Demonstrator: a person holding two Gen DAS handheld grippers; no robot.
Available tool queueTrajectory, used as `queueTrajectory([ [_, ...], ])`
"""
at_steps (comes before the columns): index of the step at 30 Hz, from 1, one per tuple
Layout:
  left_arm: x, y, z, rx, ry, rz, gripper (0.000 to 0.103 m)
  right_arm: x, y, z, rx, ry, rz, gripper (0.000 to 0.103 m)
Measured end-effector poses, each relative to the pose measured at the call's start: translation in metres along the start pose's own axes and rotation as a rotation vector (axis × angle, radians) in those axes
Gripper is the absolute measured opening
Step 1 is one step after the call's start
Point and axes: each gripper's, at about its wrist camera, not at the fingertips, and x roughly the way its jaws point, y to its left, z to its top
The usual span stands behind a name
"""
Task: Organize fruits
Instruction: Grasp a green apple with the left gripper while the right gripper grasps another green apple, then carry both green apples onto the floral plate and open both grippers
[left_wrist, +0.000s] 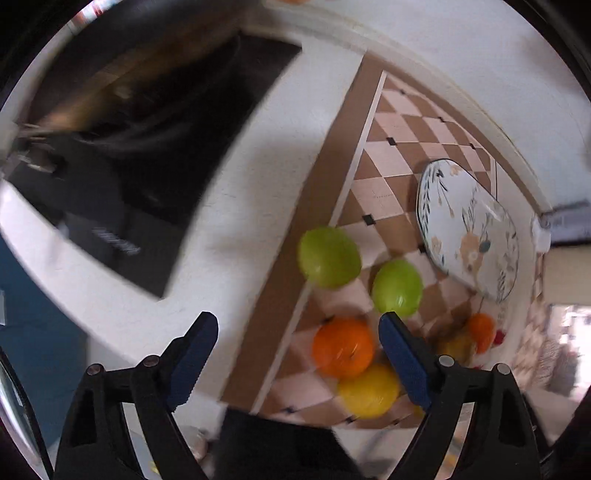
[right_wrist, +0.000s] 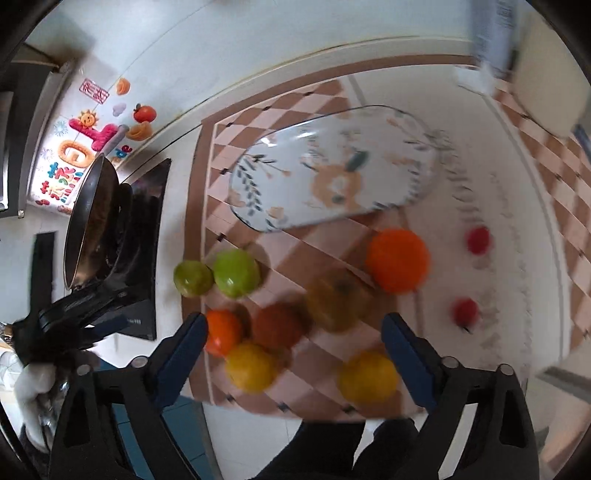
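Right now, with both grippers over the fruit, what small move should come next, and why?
Probably lower the left gripper onto the nearest orange and close. Both grippers are open and hold nothing, the plate is bare, and all the fruit lies loose on the checked mat.

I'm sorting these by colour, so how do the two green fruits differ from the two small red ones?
The green fruits sit touching each other at the checkered mat's left edge; the small red fruits lie apart from each other on the right. The green ones are clearly larger than the red ones. Both pairs are round, lie off the floral plate, and neither is held. Blur hides finer detail.
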Motion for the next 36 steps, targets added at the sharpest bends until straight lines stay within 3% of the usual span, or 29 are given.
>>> queueTrajectory([
  [2,0.025,0.001,0.019,-0.033,0.072,-0.049,0.084,0.017,0.011,0.012,-0.01,0.02,-0.006,0.086],
  [3,0.041,0.0,0.027,-0.05,0.12,-0.073,0.072,0.023,0.015,0.016,-0.012,0.029,-0.011,0.085],
  [4,0.05,0.0,0.032,-0.06,0.151,-0.091,0.068,0.031,0.019,0.02,-0.014,0.042,-0.018,0.085],
  [8,0.079,-0.004,0.043,-0.079,0.223,-0.112,0.061,0.056,0.03,0.028,-0.023,0.083,-0.036,0.085],
  [9,0.083,-0.005,0.045,-0.079,0.223,-0.11,0.056,0.062,0.032,0.03,-0.027,0.092,-0.043,0.085],
  [13,0.084,-0.009,0.051,-0.04,0.191,-0.123,0.055,0.083,0.038,0.036,-0.025,0.126,-0.043,0.085],
  [19,0.076,-0.015,0.054,0.121,0.125,-0.003,0.055,0.114,0.058,0.044,-0.046,0.179,-0.018,0.08],
  [26,0.076,0.002,0.071,0.103,0.163,-0.071,0.055,0.153,0.076,0.05,-0.089,0.255,-0.015,0.073],
  [30,0.078,0.011,0.083,0.079,0.181,-0.104,0.055,0.17,0.08,0.051,-0.108,0.291,-0.003,0.062],
  [36,0.076,0.013,0.088,0.098,0.158,-0.095,0.055,0.175,0.094,0.045,-0.163,0.306,-0.024,0.059],
])
